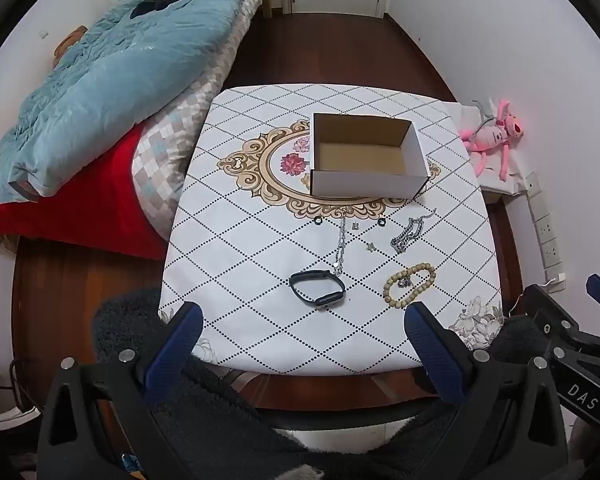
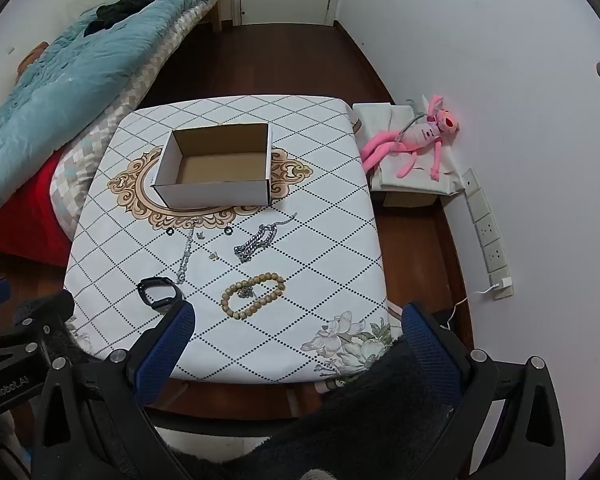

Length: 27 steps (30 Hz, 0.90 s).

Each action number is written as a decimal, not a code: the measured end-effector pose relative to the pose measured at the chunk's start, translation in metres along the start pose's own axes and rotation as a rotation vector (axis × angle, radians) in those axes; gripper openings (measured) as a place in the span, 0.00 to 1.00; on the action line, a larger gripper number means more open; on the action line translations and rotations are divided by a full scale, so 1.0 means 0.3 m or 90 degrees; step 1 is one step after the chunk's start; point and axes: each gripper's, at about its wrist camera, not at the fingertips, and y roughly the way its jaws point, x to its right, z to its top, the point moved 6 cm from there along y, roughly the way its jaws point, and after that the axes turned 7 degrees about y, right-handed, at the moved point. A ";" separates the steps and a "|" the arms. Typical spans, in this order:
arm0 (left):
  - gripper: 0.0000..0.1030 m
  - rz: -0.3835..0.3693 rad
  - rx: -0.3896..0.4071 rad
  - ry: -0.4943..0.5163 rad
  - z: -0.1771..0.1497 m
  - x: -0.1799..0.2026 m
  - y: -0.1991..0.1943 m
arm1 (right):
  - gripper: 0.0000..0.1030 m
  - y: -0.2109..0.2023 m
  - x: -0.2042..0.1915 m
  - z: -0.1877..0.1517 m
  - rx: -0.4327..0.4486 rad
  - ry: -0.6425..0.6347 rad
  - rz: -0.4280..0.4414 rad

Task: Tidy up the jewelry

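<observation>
Both the left gripper (image 1: pixel 302 330) and the right gripper (image 2: pixel 296 328) hang spread wide and empty at the lower frame edge. On the desk (image 1: pixel 236 240), a bead bracelet (image 1: pixel 410 283), black watch (image 1: pixel 318 290) and chains (image 1: pixel 406 234) lie at centre frame, just below the open box (image 1: pixel 366 176).

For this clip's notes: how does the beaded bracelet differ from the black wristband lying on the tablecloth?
The beaded bracelet is a ring of tan round beads; the black wristband is a smooth, dark, continuous strap. The bracelet has a small metal piece lying inside its loop; the wristband's loop shows only bare cloth. In the left wrist view the bracelet lies to the right, the wristband to the left. Both lie flat on the tablecloth, outside the cardboard box, untouched by either gripper.
</observation>
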 end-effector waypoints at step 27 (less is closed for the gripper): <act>1.00 0.001 0.016 0.002 0.007 0.012 -0.041 | 1.00 -0.016 0.000 -0.006 0.003 0.000 -0.002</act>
